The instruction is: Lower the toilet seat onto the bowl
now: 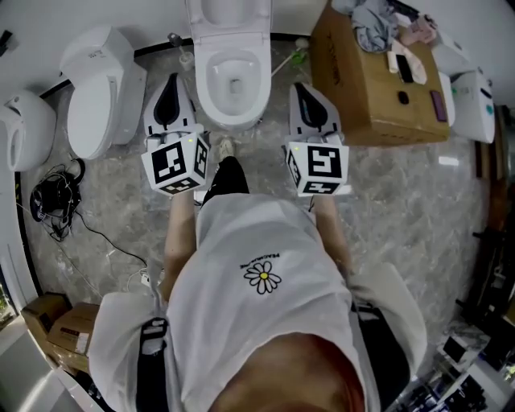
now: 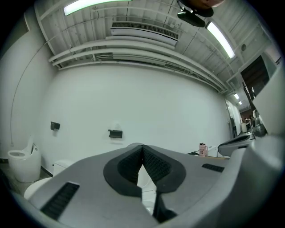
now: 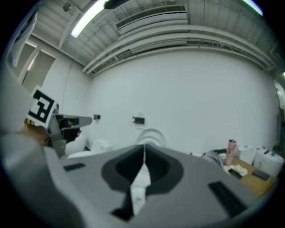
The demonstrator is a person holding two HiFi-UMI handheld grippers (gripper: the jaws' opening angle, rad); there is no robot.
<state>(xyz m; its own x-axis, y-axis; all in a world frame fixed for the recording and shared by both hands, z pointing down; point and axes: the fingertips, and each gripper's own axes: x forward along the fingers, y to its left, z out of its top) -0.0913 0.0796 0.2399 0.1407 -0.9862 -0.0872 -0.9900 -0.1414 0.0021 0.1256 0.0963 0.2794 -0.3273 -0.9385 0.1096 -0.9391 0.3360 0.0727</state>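
In the head view, the white toilet bowl (image 1: pixel 233 80) stands straight ahead against the wall. Its seat and lid (image 1: pixel 228 16) are raised upright behind it. My left gripper (image 1: pixel 170 80) hovers just left of the bowl and my right gripper (image 1: pixel 300 87) just right of it; neither touches the toilet. Both point level toward the wall. In the left gripper view the left gripper (image 2: pixel 142 149) is shut with nothing between its pads. In the right gripper view the right gripper (image 3: pixel 144 149) is also shut and empty, and the raised seat (image 3: pixel 151 136) shows as a pale arc beyond it.
A second toilet (image 1: pixel 96 92) stands at the left, with a white round unit (image 1: pixel 24 129) beyond it. A cardboard box (image 1: pixel 370 80) with clothes on top sits at the right. Cables (image 1: pixel 52 201) and small cartons (image 1: pixel 64 322) lie on the marble floor at the left.
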